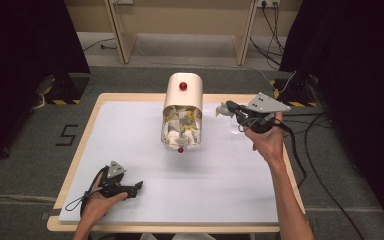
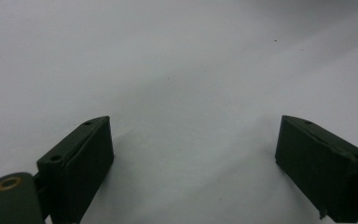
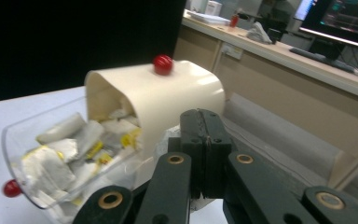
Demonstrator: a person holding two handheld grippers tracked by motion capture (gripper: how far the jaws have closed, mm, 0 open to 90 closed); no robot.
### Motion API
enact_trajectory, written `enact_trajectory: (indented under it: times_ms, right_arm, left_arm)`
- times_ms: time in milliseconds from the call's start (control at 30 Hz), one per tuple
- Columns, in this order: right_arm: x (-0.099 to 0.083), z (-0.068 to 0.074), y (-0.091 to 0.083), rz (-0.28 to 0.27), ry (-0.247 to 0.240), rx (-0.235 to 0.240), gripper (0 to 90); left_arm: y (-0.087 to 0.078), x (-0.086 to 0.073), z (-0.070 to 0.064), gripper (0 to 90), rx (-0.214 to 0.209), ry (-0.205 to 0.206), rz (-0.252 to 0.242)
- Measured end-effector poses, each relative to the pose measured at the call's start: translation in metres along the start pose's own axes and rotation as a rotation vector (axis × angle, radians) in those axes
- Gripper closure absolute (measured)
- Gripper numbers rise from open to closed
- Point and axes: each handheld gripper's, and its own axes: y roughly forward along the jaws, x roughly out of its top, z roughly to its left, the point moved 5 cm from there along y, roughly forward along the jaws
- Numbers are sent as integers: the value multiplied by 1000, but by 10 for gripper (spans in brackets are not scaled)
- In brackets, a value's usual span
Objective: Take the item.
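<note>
beside the cream box (image 1: 183, 92) with its clear drawer (image 1: 181, 132) of sachets, the right gripper (image 1: 223, 108) pinches a sachet (image 1: 219, 109); the left gripper (image 1: 139, 187) rests, jaws apart.

White table (image 1: 145, 175) — monitor (image 3: 342, 18) behind.

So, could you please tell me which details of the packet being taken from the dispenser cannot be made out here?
- Packet: too small in the high view to read its print; in the right gripper view the right hand-held gripper covers most of it.
- Dispenser: its cream cover hides how far back the packets go.
- Left hand-held gripper: open over bare table, its body cut off by the bottom edge.
</note>
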Motion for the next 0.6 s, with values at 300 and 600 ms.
enact_trajectory:
  times_ms: [300, 600]
  right_arm:
    - [-22, -24, 8, 47, 47, -50, 900]
    - [-38, -43, 16, 78, 72, -106, 900]
  left_arm:
    - [0, 0, 0, 103, 1, 0, 0]
    - [0, 0, 0, 103, 0, 0, 0]
